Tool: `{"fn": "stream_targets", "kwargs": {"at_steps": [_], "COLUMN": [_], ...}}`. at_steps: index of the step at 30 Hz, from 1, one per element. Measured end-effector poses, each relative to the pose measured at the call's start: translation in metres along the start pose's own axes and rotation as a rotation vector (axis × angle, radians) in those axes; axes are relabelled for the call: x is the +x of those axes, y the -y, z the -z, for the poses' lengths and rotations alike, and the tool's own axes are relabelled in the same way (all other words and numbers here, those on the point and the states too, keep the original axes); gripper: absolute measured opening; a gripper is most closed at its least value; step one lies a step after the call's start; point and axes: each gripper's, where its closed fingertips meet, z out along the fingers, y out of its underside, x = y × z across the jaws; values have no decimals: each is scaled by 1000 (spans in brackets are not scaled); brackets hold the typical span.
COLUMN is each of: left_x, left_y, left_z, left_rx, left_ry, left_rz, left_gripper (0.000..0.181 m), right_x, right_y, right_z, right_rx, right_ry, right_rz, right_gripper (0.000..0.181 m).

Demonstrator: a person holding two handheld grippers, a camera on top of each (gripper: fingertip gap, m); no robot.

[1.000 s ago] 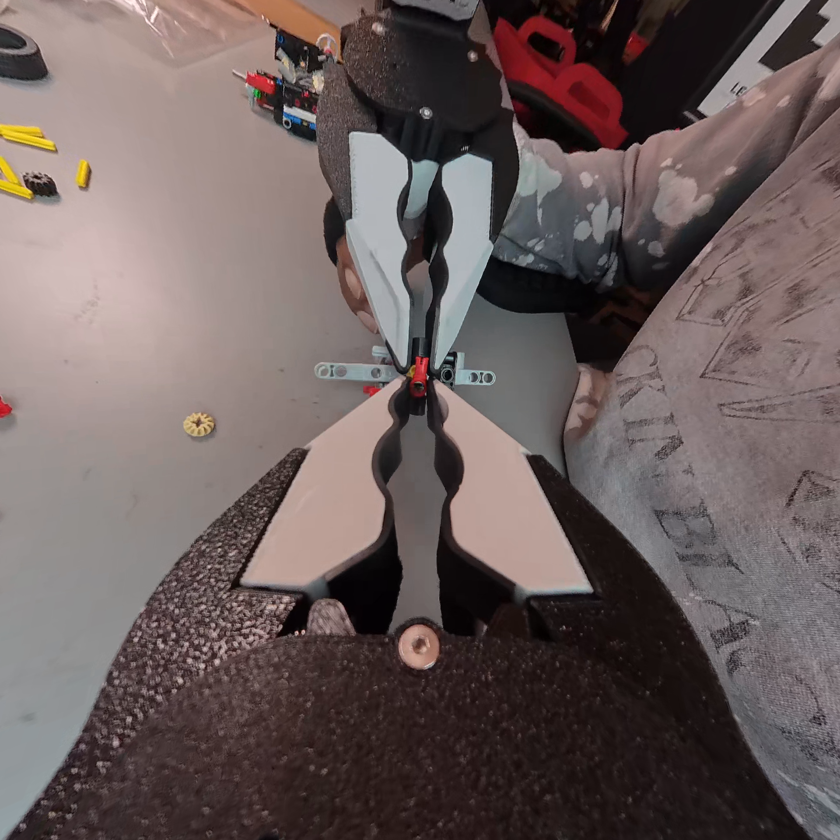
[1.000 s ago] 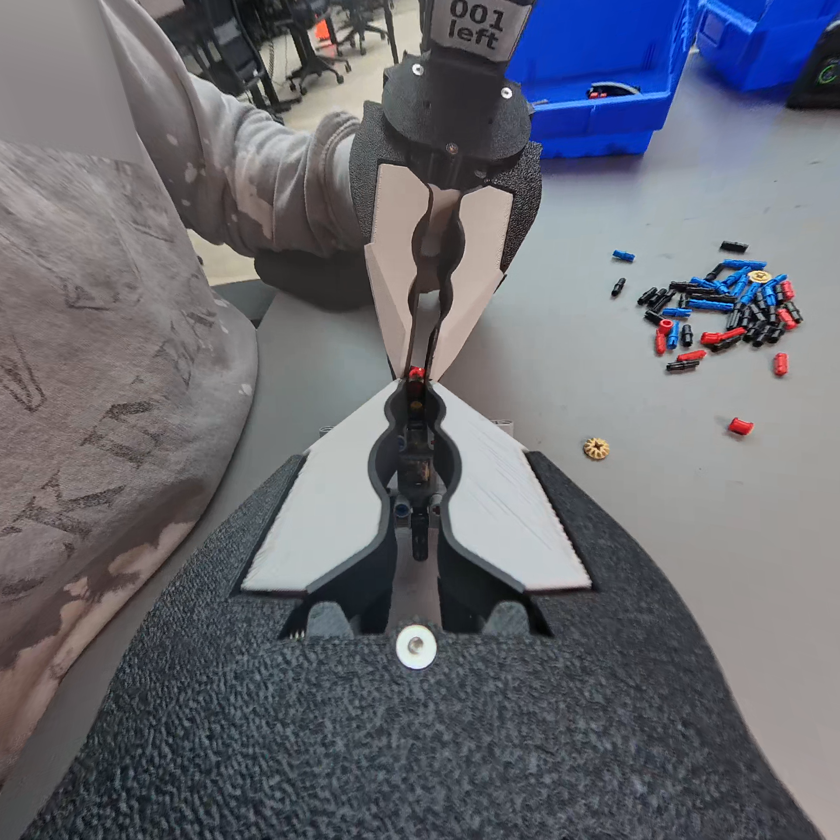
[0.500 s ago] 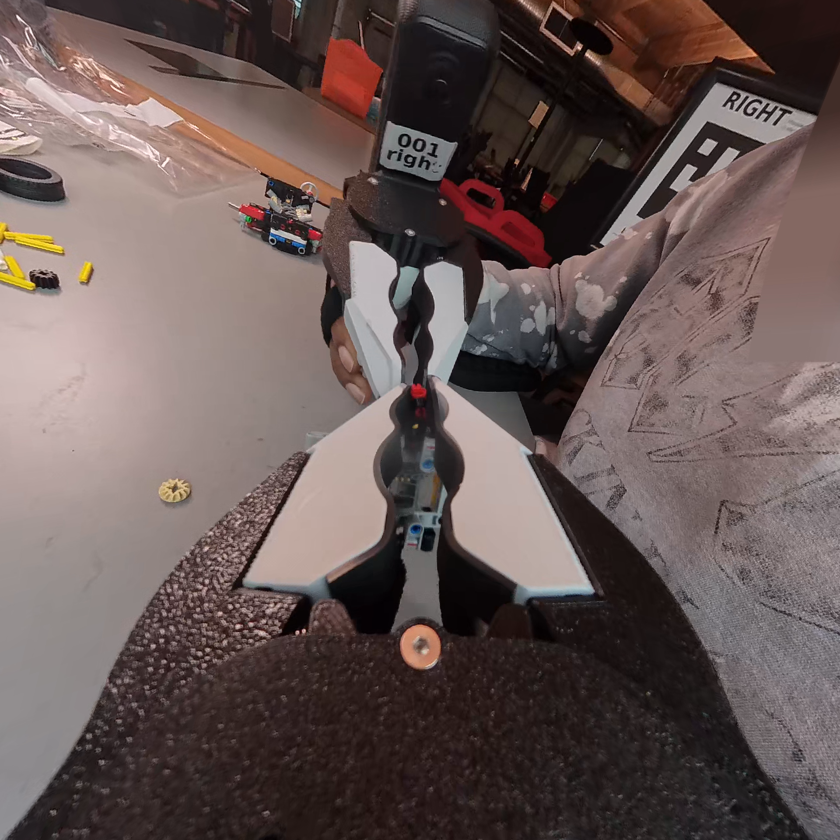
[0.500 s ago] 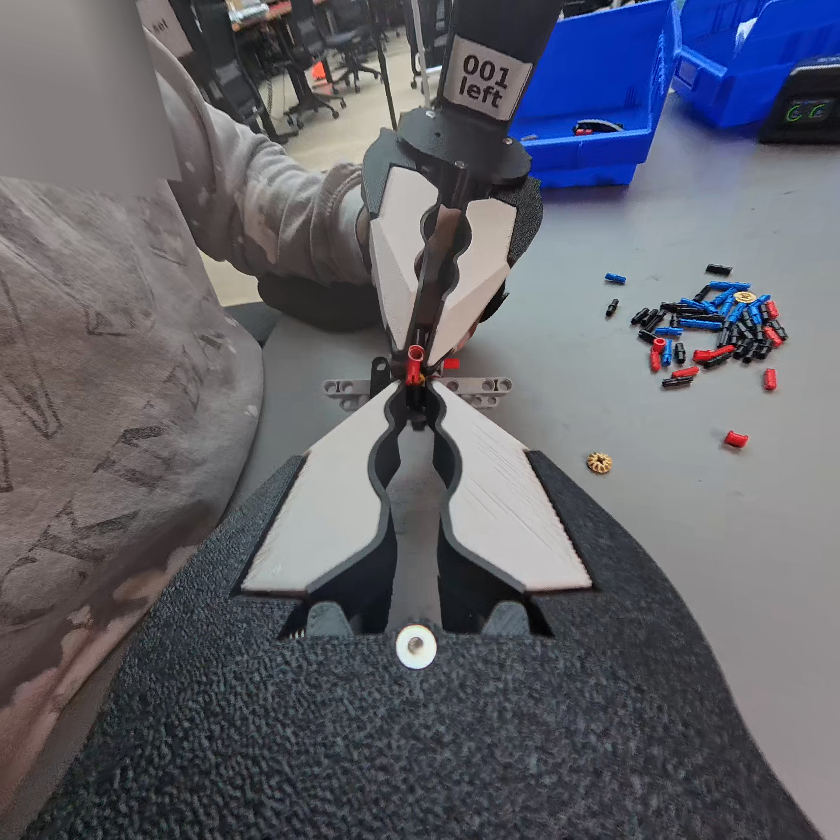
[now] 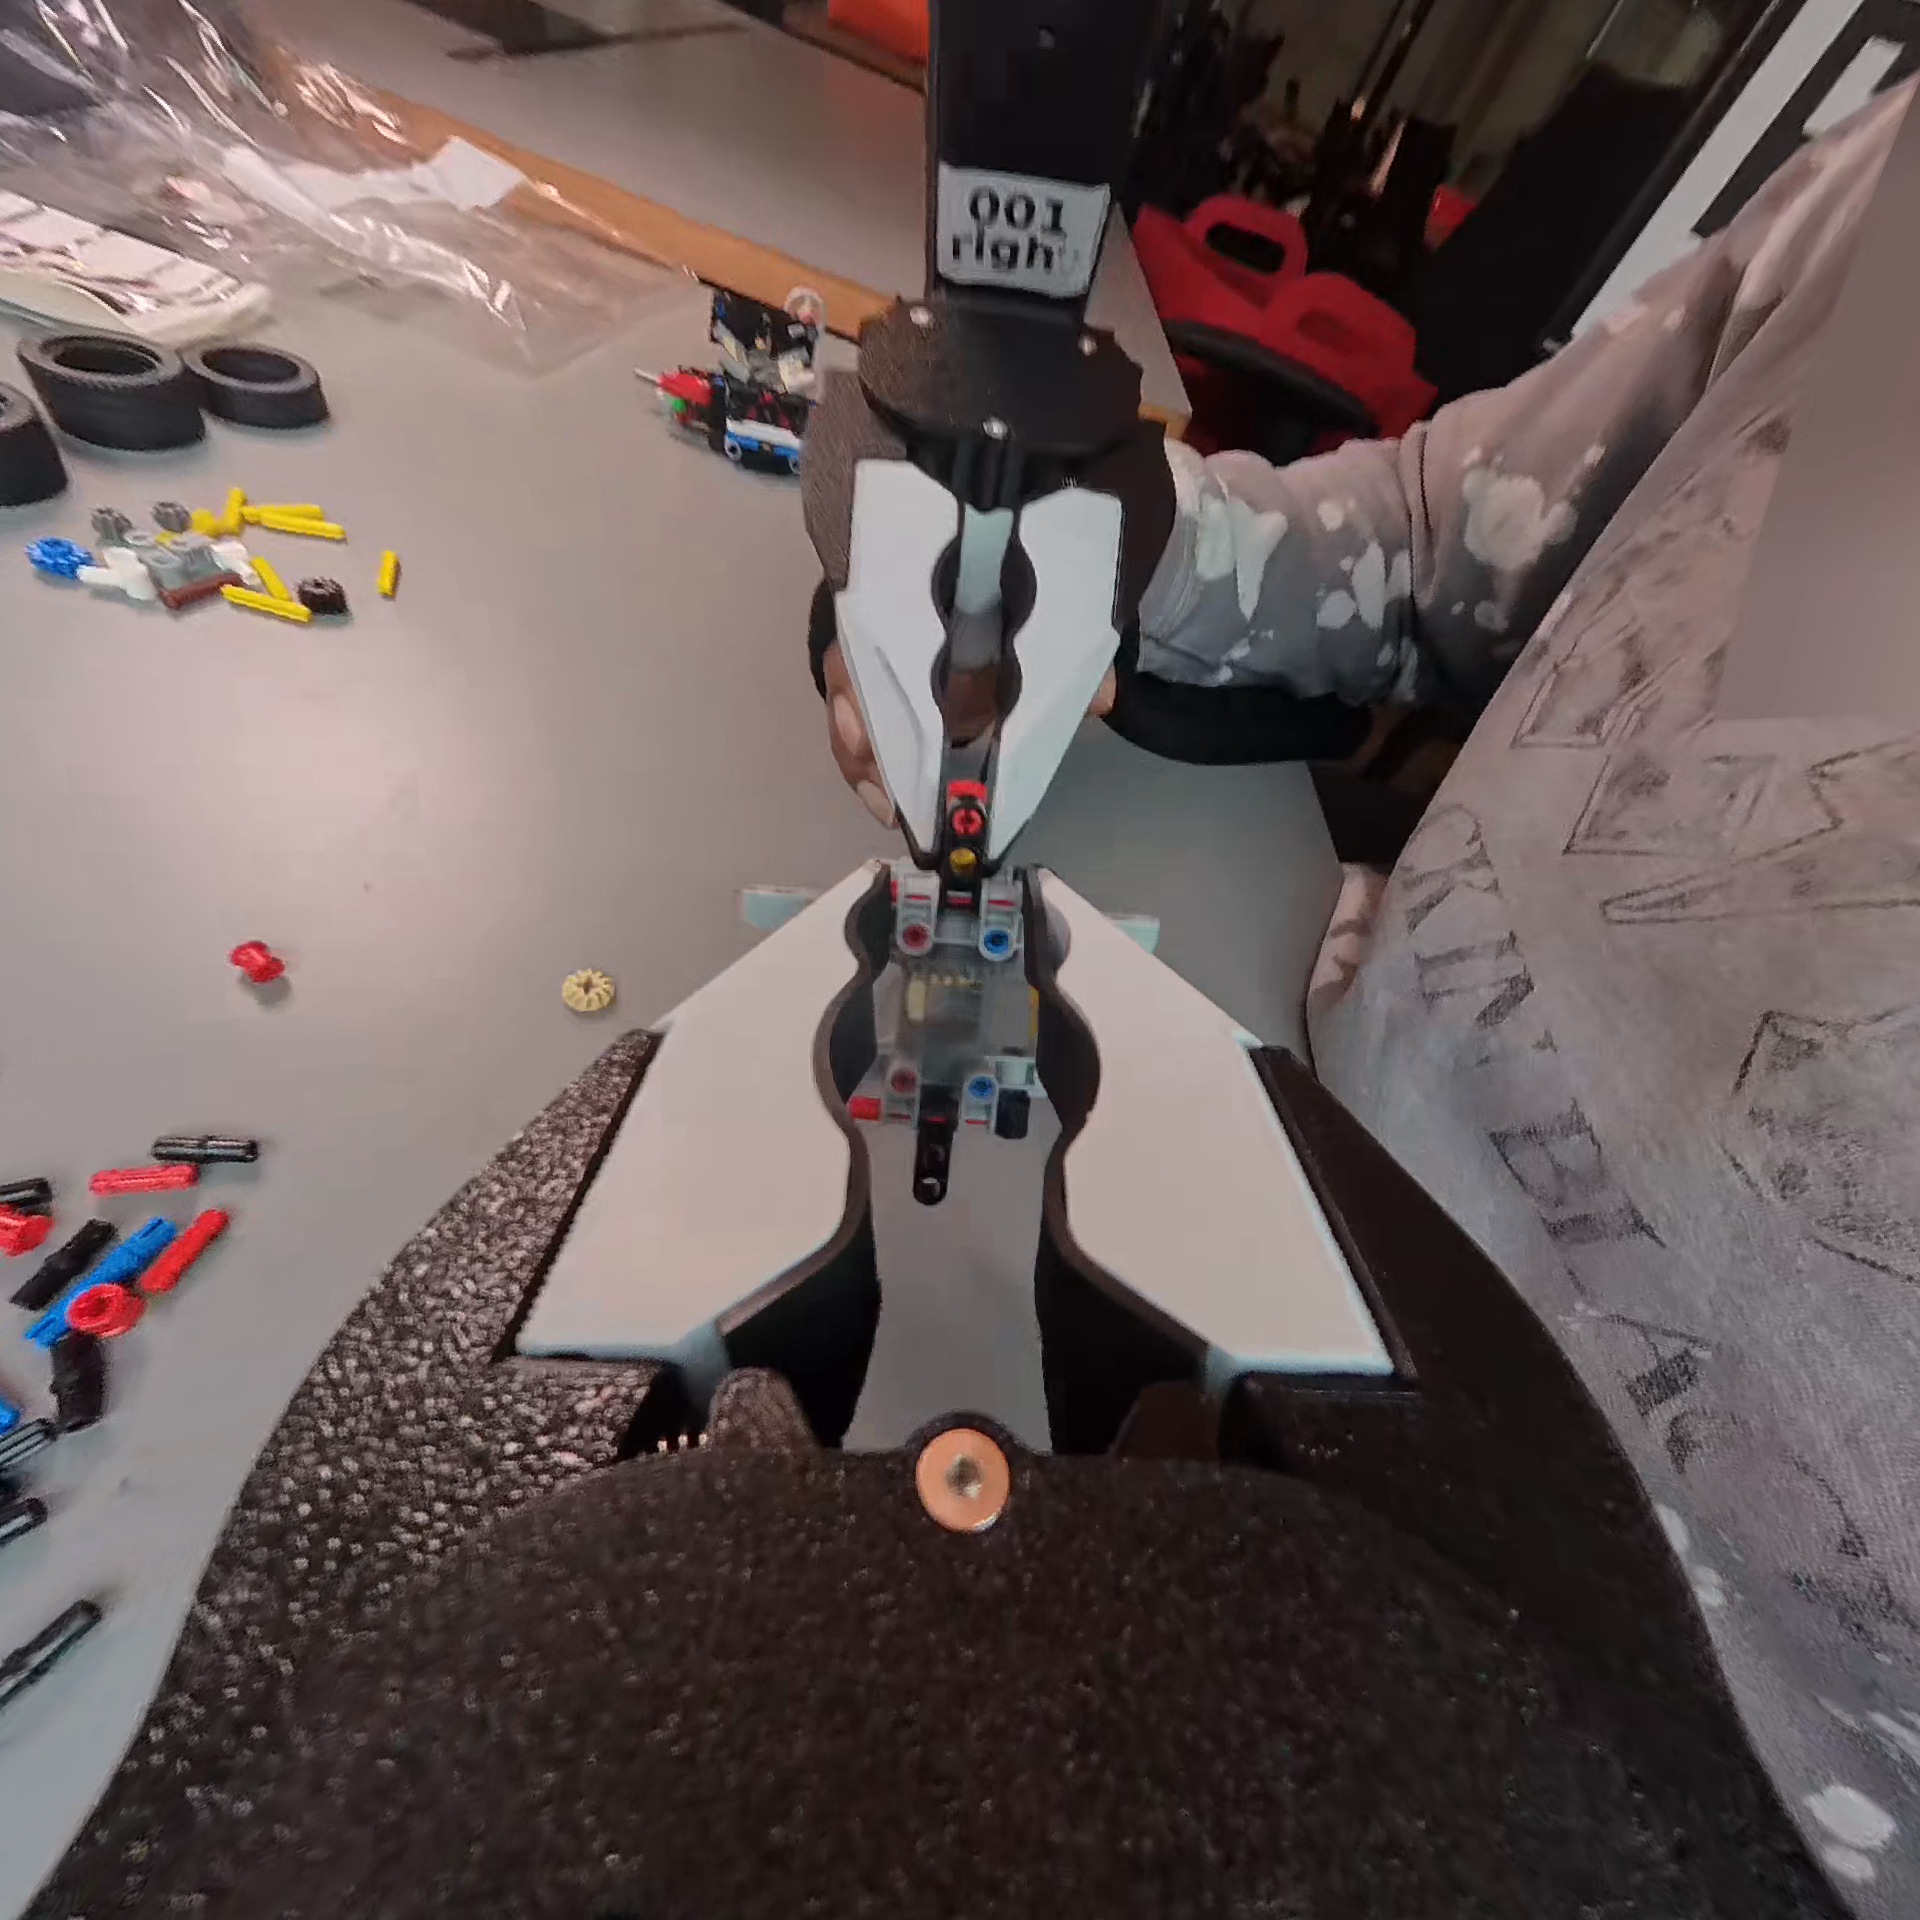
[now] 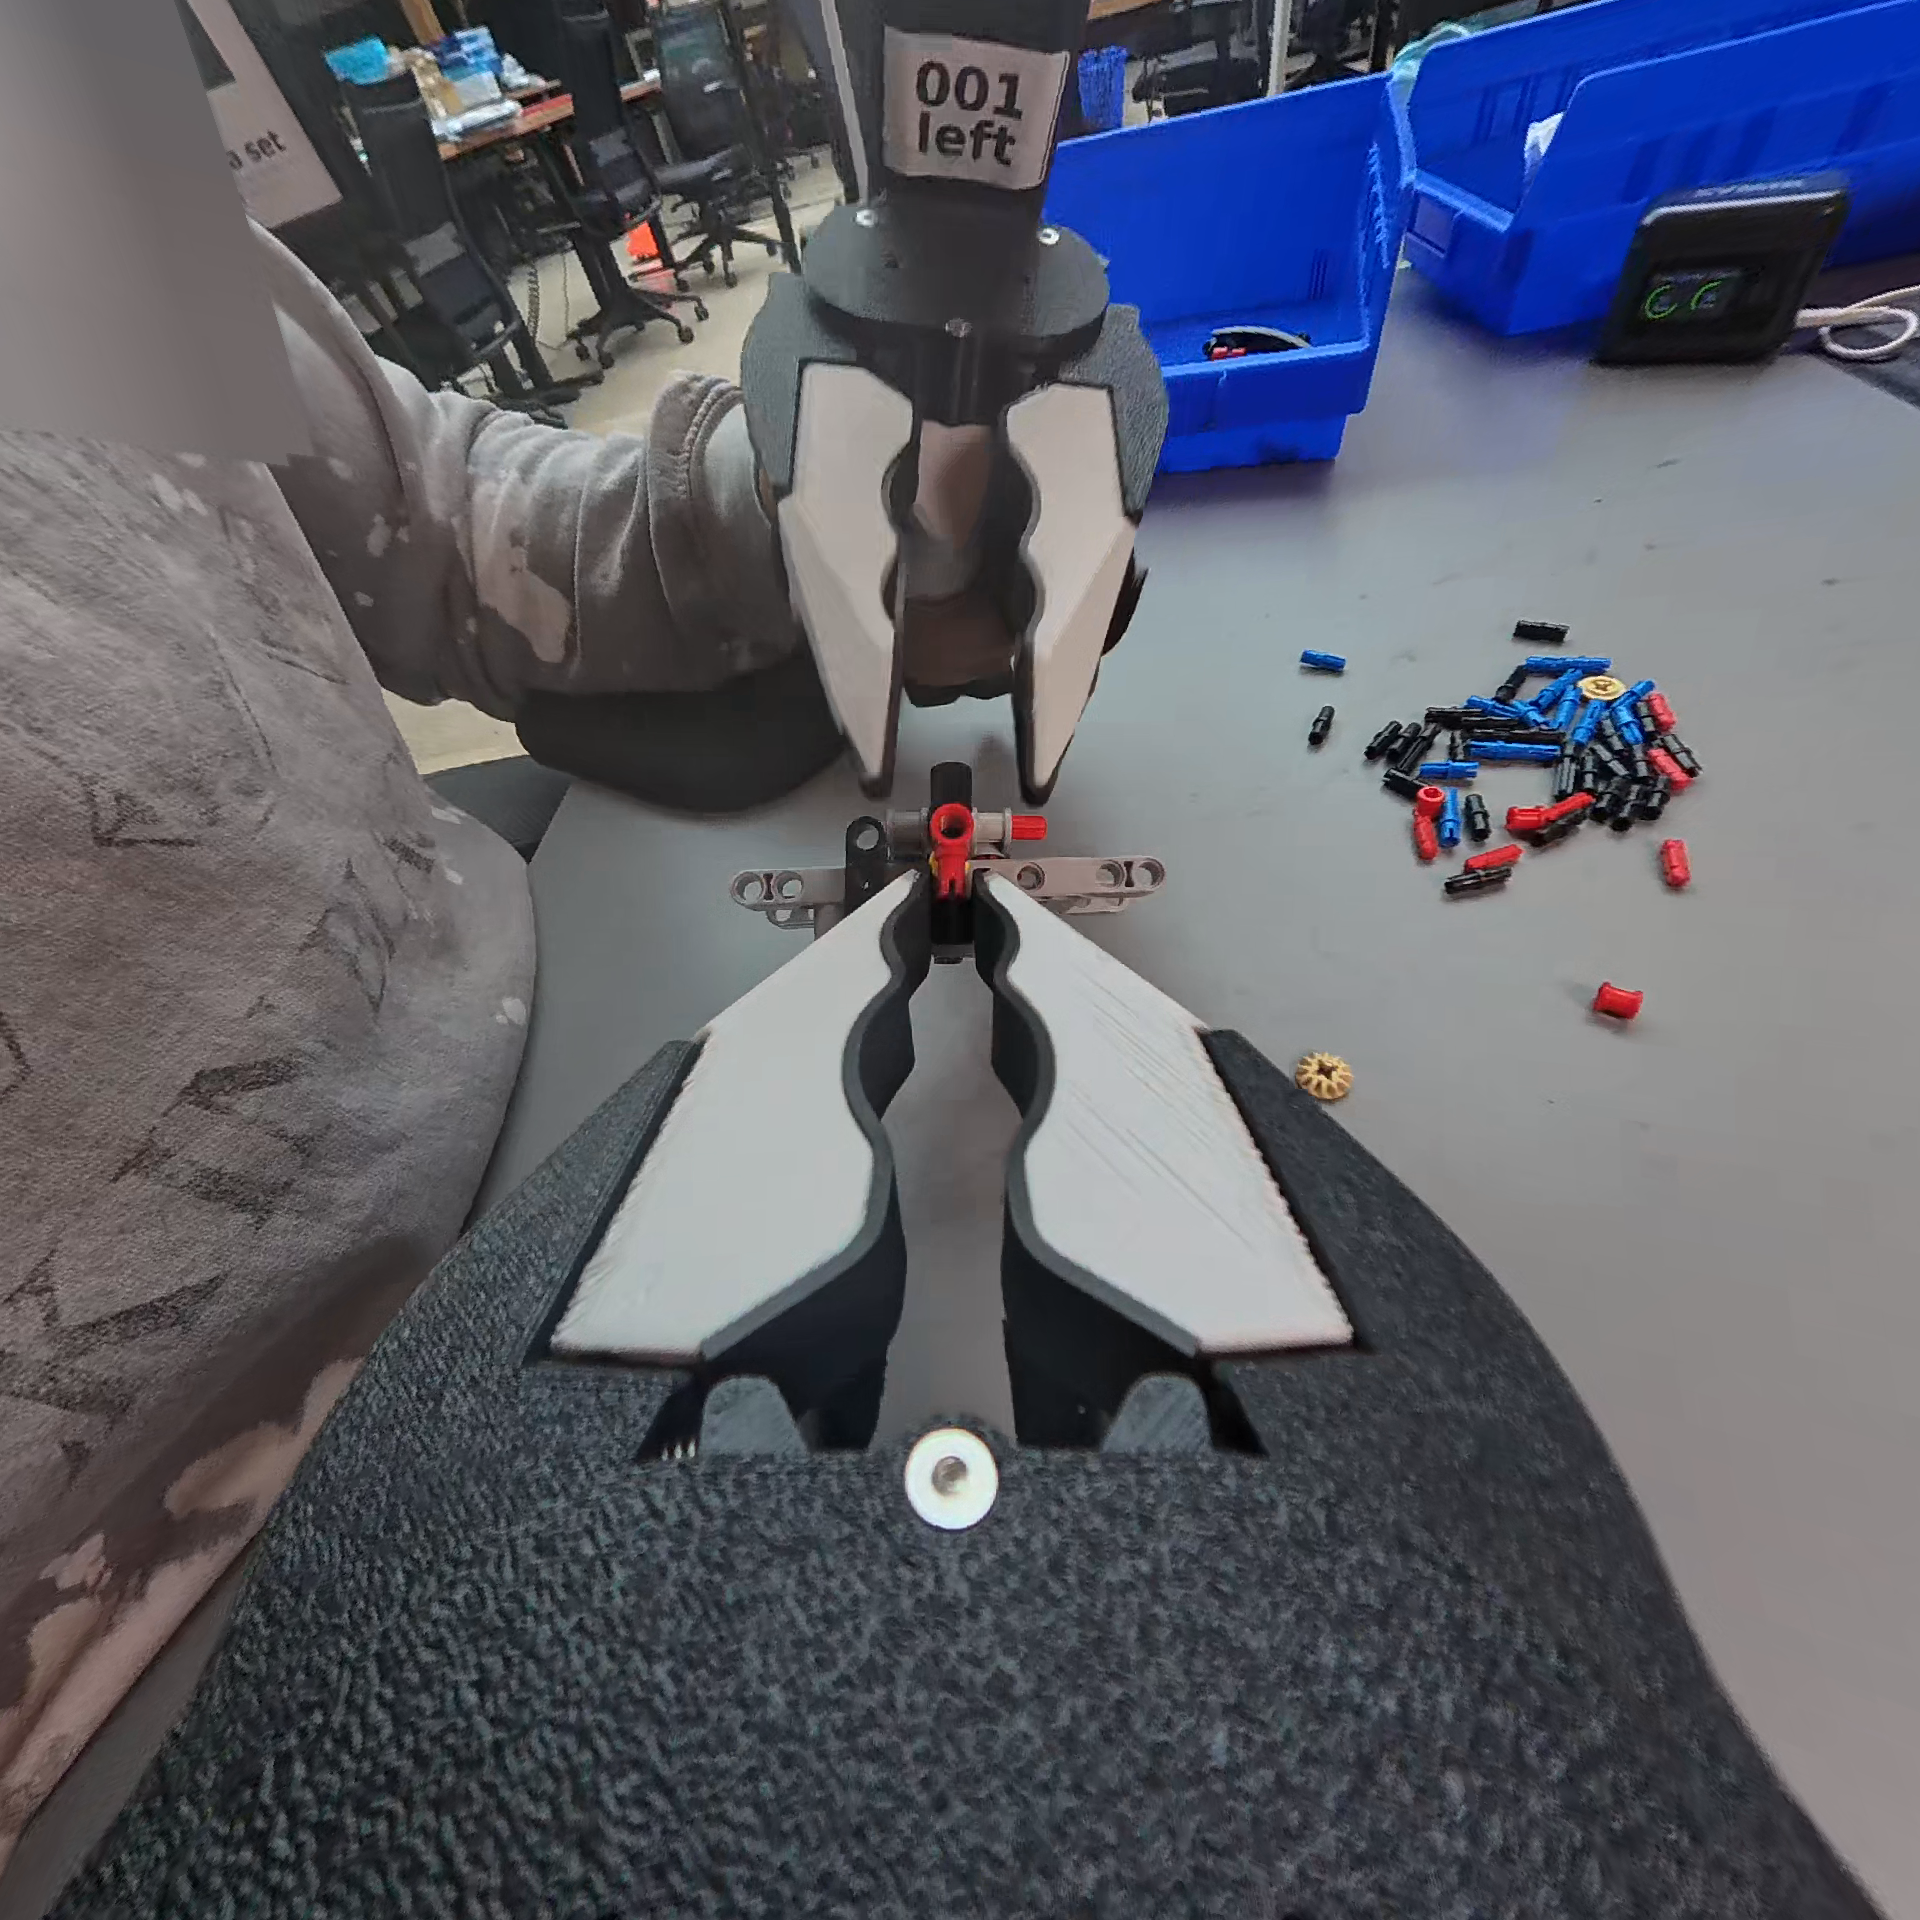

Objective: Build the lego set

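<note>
**Grey beams pinched, one side let go**

Grey-white fingers of the right gripper (image 6: 948, 894) are pressed almost together, pinching the black-and-red centre of the small lego assembly (image 6: 1081, 871). The assembly sits low over the surface (image 6: 1455, 1195), its grey beam running left to right. Facing it from the far side, the left gripper (image 6: 951, 774) has its fingers spread. Its tips are just beyond the assembly's black stub and seem not to touch it.

This looks like a hand-over or re-grip partway through the build. The next move probably calls for the left fingers to close on the assembly, or to fetch a piece from the loose pins (image 6: 1548, 748) to the right. A tan gear (image 6: 1323, 1073) and a red bush (image 6: 1617, 1000) lie nearer, and blue bins (image 6: 1247, 260) stand far right.

Each gripper's stem carries a white printed label (image 6: 966, 114). A sign with writing stands far left.
</note>
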Motion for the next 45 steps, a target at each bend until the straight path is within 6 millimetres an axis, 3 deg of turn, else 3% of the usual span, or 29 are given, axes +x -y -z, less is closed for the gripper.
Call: {"fn": "stream_targets", "kwargs": {"at_steps": [2,5,14,18,26,31,36,45], "left_x": [-1,-1,3,8,11,9,12,21], "left_y": [-7,-6,-25,-29,-38,-40,-38,-27], "left_z": [-6,-7,-20,-24,-26,-27,-27,-24], "left_rx": [-43,-38,-154,-177,-250,-277,-251,-155], "left_ry": [19,21,27,8,-12,17,8,-63], "left_rz": [-18,-26,-75,-92,-128,-142,-160,-75], "left_gripper": [25,7,6,6,6,7,7,6], "right_x": [2,0,-7,-11,-18,-18,-22,-32], "right_y": [-1,-2,-19,-20,-27,-28,-25,-13], "right_z": [1,0,-7,-1,-2,0,4,9], "right_rx": [-11,-10,-92,-120,-207,-170,-201,-34], "right_ry": [-22,-41,-25,-5,12,20,2,110], "right_rz": [12,21,71,109,229,146,211,8], "right_gripper": [6,6,7,17,3,1,1,2]}}
